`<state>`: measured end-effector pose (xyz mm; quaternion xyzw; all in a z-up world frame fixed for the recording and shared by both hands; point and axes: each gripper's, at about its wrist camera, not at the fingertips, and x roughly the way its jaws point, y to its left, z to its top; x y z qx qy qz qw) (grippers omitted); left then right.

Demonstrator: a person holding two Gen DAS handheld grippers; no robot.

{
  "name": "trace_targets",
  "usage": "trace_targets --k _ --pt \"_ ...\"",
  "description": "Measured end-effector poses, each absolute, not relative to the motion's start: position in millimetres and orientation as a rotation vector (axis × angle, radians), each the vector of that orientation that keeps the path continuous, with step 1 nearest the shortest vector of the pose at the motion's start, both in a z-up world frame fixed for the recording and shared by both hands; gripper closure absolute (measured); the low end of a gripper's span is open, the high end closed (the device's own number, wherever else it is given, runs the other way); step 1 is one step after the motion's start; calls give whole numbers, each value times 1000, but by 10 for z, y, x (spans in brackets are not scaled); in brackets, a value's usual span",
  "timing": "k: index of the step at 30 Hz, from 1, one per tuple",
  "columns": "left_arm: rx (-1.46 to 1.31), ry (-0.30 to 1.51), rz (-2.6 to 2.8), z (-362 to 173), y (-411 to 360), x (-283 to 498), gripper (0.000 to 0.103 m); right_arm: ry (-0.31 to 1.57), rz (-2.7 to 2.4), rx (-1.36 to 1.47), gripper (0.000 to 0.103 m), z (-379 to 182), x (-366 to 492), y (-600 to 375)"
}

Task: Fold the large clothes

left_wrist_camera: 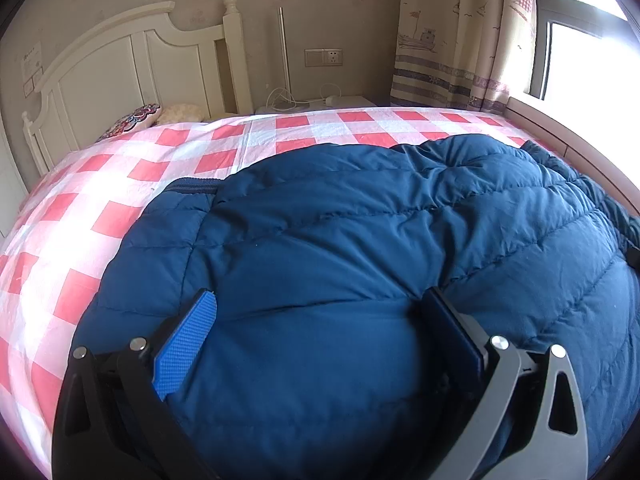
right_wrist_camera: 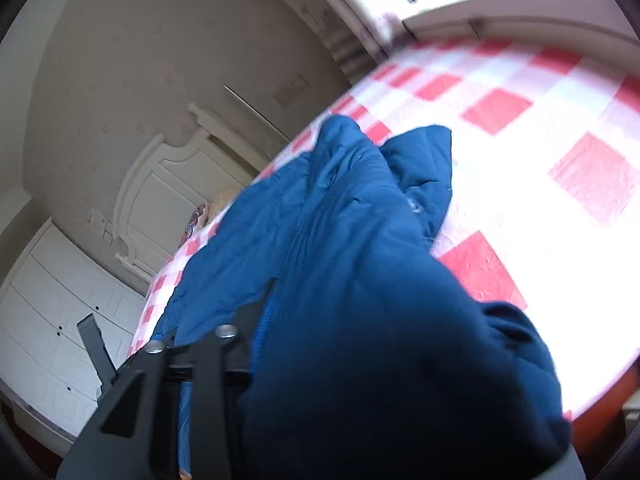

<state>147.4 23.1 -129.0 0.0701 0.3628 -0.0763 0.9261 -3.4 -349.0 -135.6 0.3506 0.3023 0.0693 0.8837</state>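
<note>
A dark blue quilted down jacket (left_wrist_camera: 360, 220) lies spread on a bed with a red and white checked sheet (left_wrist_camera: 160, 160). My left gripper (left_wrist_camera: 320, 312) is open, its blue-padded fingers (left_wrist_camera: 184, 344) resting wide apart on the jacket's near part. In the right wrist view the jacket (right_wrist_camera: 360, 280) is lifted and drapes over my right gripper (right_wrist_camera: 280, 320), which is shut on a fold of it. Only the left finger (right_wrist_camera: 248, 320) shows; the other is hidden under the fabric.
A white headboard (left_wrist_camera: 132, 60) stands at the bed's far left with pillows (left_wrist_camera: 160, 114) below it. A bedside table with cables (left_wrist_camera: 320, 102), a curtain (left_wrist_camera: 460, 32) and a window sill (left_wrist_camera: 560, 128) lie to the far right. White cupboards (right_wrist_camera: 60, 320) show in the right wrist view.
</note>
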Motion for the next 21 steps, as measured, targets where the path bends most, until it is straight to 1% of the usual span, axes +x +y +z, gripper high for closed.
trace_targets --k 3,8,10,12,13,14,17,21 --pt "160 741 -155 -1266 207 1457 2 582 148 705 62 -1226 -150 -3466" --pt "125 741 -194 -1034 102 1220 2 543 157 645 62 -1044 -213 -3362" --pt "191 727 -203 -988 -51 1088 2 522 160 611 62 -952 -230 -3281" --pt "363 781 -173 -1215 -297 1018 2 493 171 551 62 -800 -260 -3178" --pt "382 761 -166 -1278 -325 993 2 482 188 523 62 -721 -264 -3112" --pt "365 749 -167 -1309 -303 974 2 470 188 493 62 -640 -254 -3043" --pt "281 798 -246 -1174 -137 948 3 421 205 377 62 -374 -263 -2765" --pt "23 694 -289 -699 556 721 3 377 258 154 62 41 -181 -2116"
